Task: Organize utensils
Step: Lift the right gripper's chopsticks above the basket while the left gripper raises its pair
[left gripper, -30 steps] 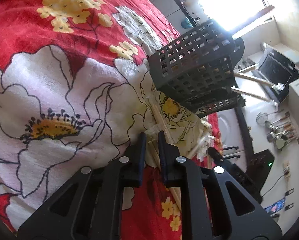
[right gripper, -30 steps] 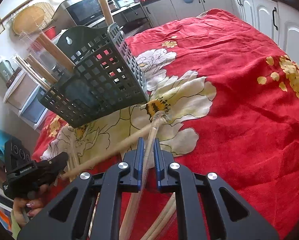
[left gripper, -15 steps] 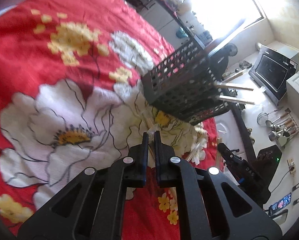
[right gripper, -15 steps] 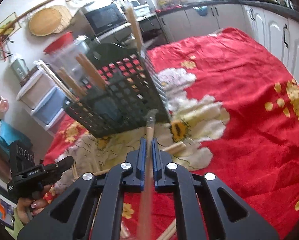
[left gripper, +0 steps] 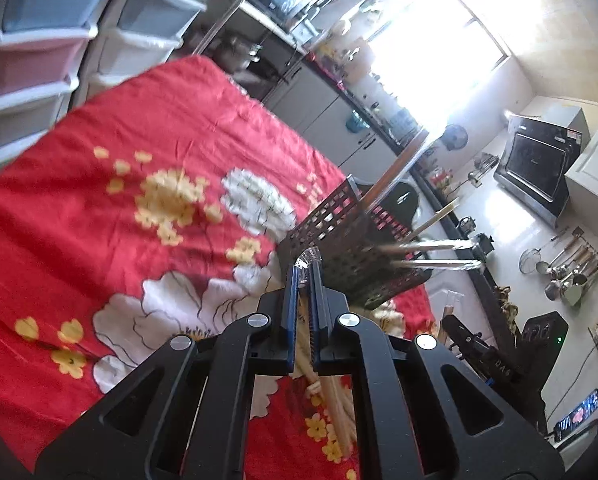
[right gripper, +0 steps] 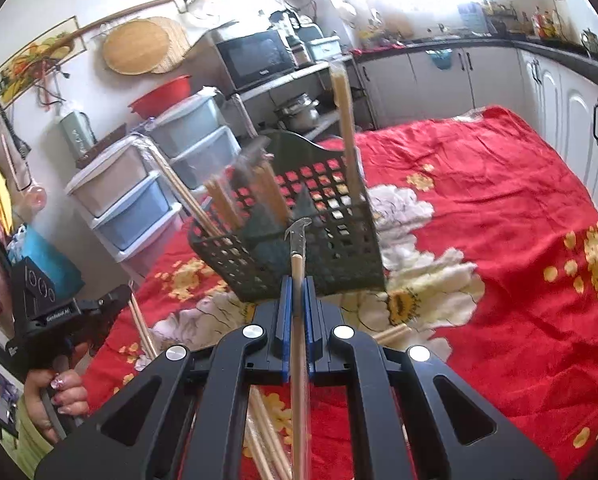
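A dark perforated utensil basket (right gripper: 299, 224) stands on the red flowered cloth (right gripper: 499, 240) with several wrapped wooden chopsticks sticking out of it; it also shows in the left wrist view (left gripper: 339, 248). My right gripper (right gripper: 295, 280) is shut on a wrapped wooden chopstick (right gripper: 297, 320), raised in front of the basket. My left gripper (left gripper: 305, 270) is shut on a wrapped pair of chopsticks (left gripper: 305, 320), lifted above the cloth (left gripper: 159, 220) near the basket. The left gripper body shows at the left of the right wrist view (right gripper: 59, 320).
More loose chopsticks (right gripper: 267, 440) lie on the cloth below my right gripper, others in the left wrist view (left gripper: 339, 412). Plastic drawer units (right gripper: 139, 200) stand behind the table. White cabinets (right gripper: 559, 100) run along the right. A microwave (right gripper: 259, 56) sits on a shelf.
Both grippers have risen off the cloth with their chopsticks. The basket now sits lower and farther in both views, and the room behind has come into view.
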Motion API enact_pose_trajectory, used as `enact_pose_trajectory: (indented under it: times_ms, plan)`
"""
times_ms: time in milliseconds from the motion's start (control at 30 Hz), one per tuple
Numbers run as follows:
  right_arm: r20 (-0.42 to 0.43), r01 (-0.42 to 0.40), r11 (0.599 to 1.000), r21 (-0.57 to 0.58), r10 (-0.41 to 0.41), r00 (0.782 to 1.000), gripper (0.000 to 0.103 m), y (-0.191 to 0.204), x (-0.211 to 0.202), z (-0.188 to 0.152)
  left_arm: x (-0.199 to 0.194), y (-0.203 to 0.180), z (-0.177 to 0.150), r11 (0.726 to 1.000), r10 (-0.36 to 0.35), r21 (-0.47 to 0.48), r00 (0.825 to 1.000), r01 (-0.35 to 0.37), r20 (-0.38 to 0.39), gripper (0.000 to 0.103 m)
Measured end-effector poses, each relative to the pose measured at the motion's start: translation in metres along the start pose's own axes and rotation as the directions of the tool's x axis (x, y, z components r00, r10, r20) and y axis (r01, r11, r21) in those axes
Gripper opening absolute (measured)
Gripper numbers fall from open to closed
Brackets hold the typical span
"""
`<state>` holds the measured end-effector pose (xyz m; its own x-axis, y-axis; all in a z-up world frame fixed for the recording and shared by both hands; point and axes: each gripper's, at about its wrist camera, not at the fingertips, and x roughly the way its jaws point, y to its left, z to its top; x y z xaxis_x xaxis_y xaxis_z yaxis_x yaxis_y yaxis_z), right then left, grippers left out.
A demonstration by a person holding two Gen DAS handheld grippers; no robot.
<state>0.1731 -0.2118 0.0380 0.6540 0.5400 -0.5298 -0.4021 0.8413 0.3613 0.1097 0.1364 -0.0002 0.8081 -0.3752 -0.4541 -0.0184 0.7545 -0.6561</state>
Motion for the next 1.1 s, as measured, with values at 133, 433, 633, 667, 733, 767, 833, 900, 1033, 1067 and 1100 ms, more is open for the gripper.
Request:
enact_pose_trajectory:
  times_ms: [133,433,633,667,733,767,833,900,1033,1067,1100]
  plan:
    - [0.036,-0.021,0.999,-0.042,0.022,0.999,0.006,0.012,-0.011,0.007,-0.008,-0.015,0.005,0.999,-0.023,0.030,1.000,0.022,0.021,0.002]
    - [0.134,-0.016,0.995,-0.098,0.030,0.990,0.006,0.026,-0.037,0.018,-0.016,-0.056,0.014,0.990,-0.096,0.111,0.994,0.091,0.042,0.002]
    - [0.211,0.012,0.994,-0.107,0.011,0.977,0.006,0.026,-0.056,0.021,-0.017,-0.088,0.018,0.975,-0.146,0.177,0.988,0.134,0.057,0.002]
    - [0.219,0.015,0.994,-0.107,0.009,0.976,0.006,0.025,-0.058,0.021,-0.016,-0.093,0.019,0.973,-0.152,0.187,0.987,0.138,0.059,0.002]
    - [0.242,0.025,0.994,-0.105,0.001,0.970,0.006,0.023,-0.063,0.023,-0.016,-0.103,0.021,0.968,-0.163,0.204,0.985,0.147,0.064,0.002]
    - [0.250,0.029,0.994,-0.103,-0.003,0.968,0.006,0.023,-0.064,0.023,-0.015,-0.105,0.022,0.967,-0.167,0.208,0.984,0.150,0.067,0.002]
    - [0.265,0.038,0.994,-0.099,-0.011,0.964,0.006,0.021,-0.068,0.024,-0.014,-0.112,0.024,0.963,-0.177,0.219,0.981,0.157,0.074,0.002]
    - [0.278,0.044,0.995,-0.094,-0.016,0.961,0.006,0.019,-0.071,0.025,-0.013,-0.120,0.028,0.959,-0.186,0.232,0.979,0.163,0.080,0.002]
    - [0.300,0.057,0.994,-0.094,-0.026,0.954,0.006,0.017,-0.073,0.030,-0.010,-0.132,0.034,0.953,-0.194,0.256,0.976,0.164,0.096,0.002]
    - [0.305,0.060,0.994,-0.094,-0.029,0.952,0.006,0.016,-0.074,0.032,-0.010,-0.134,0.036,0.951,-0.196,0.261,0.976,0.165,0.099,0.002]
    - [0.310,0.063,0.994,-0.094,-0.031,0.950,0.006,0.017,-0.075,0.033,-0.010,-0.136,0.037,0.950,-0.198,0.267,0.975,0.165,0.102,0.002]
